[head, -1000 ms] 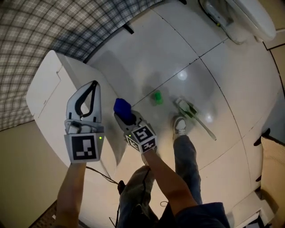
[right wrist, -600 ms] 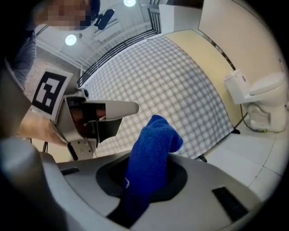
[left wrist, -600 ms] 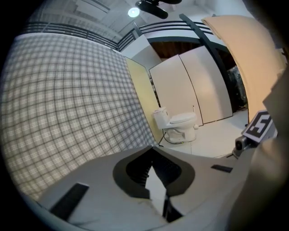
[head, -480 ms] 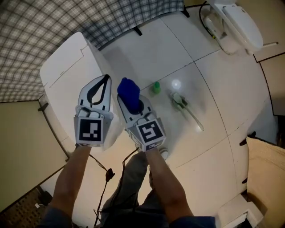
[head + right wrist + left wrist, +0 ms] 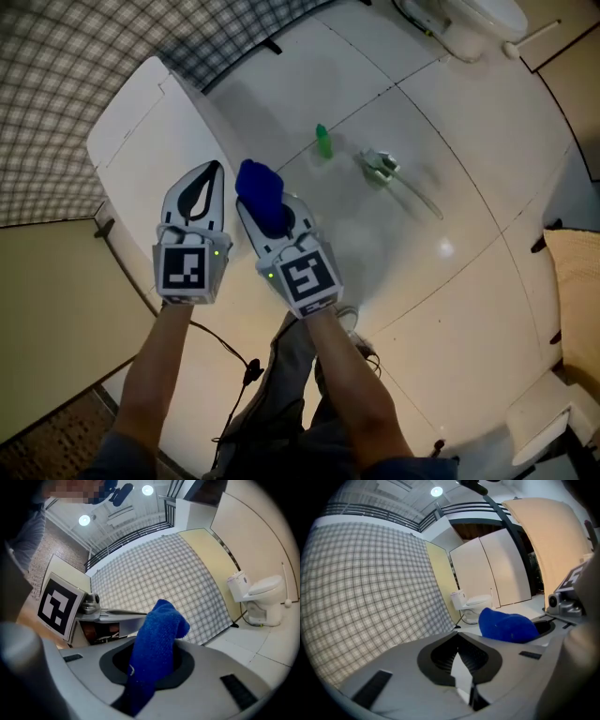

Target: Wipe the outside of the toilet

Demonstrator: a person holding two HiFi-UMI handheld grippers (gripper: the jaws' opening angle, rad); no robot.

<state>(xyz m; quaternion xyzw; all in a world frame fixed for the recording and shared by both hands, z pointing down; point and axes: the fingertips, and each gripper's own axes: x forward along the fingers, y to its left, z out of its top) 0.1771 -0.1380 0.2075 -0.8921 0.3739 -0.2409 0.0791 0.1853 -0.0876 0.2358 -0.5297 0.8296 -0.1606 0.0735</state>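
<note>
Clutter before the toilet [image 5: 473,21].
Your right gripper [image 5: 265,208] clamps the blue cloth [image 5: 260,190], left gripper [image 5: 208,175] clenched empty; you could kick the green bottle [image 5: 322,141] or brush [image 5: 389,174].

The floor [image 5: 450,178] is glossy white tile with thin dark joints, and it carries a bright glint [image 5: 445,248] of lamp light. A grey-and-white checked wall [image 5: 56,84] runs along one side, with a white cabinet [image 5: 141,131] just beside it. A beige partition [image 5: 47,319] adjoins. A round ceiling light [image 5: 436,491] glows above tall white door panels [image 5: 497,569].
</note>
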